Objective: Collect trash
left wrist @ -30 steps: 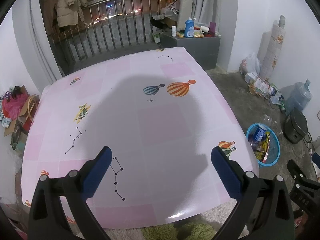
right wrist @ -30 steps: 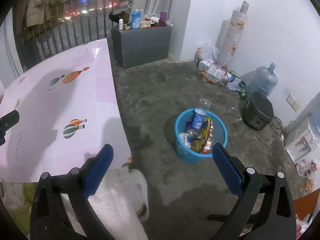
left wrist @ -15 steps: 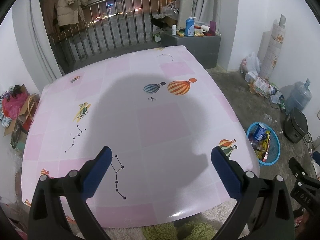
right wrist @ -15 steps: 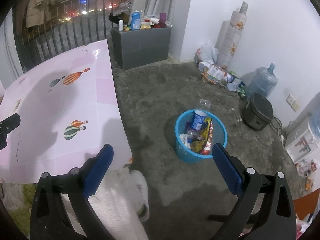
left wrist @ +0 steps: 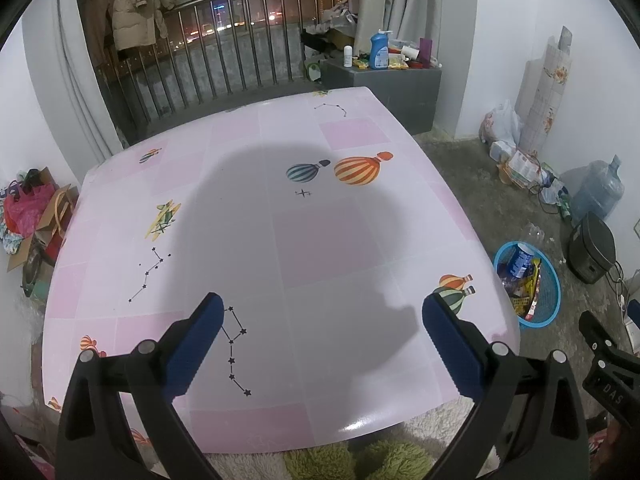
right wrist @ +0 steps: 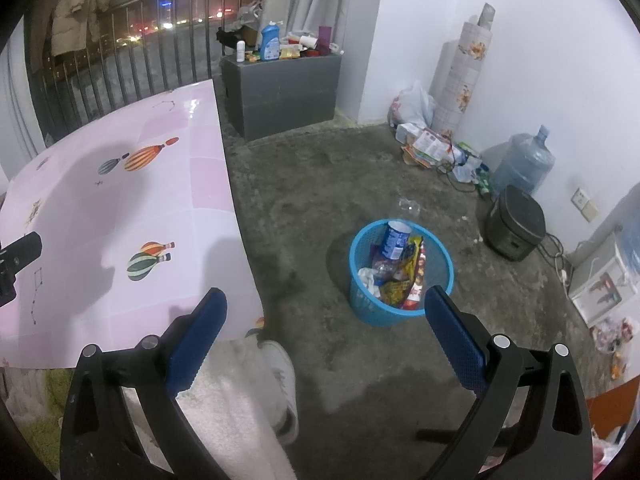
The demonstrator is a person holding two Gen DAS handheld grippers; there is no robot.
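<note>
A blue mesh trash basket [right wrist: 360, 292] stands on the concrete floor right of the table, filled with a blue can, wrappers and crumpled paper; it also shows in the left wrist view [left wrist: 548, 280]. My left gripper [left wrist: 320, 328] is open and empty, held above the near part of the pink table [left wrist: 256, 208], which carries only printed balloons and stars. My right gripper [right wrist: 324, 328] is open and empty, held above the floor near the basket. No loose trash shows on the table.
A grey cabinet [right wrist: 280, 84] with bottles stands at the back. Bags and papers [right wrist: 424, 136], a water jug [right wrist: 524, 164] and a black cooker [right wrist: 514, 228] line the right wall. A clear plastic piece [right wrist: 408, 205] lies behind the basket. A white slipper [right wrist: 280, 372] is below.
Both grippers have drifted slightly; the views shifted a little. Both stay open and empty.
</note>
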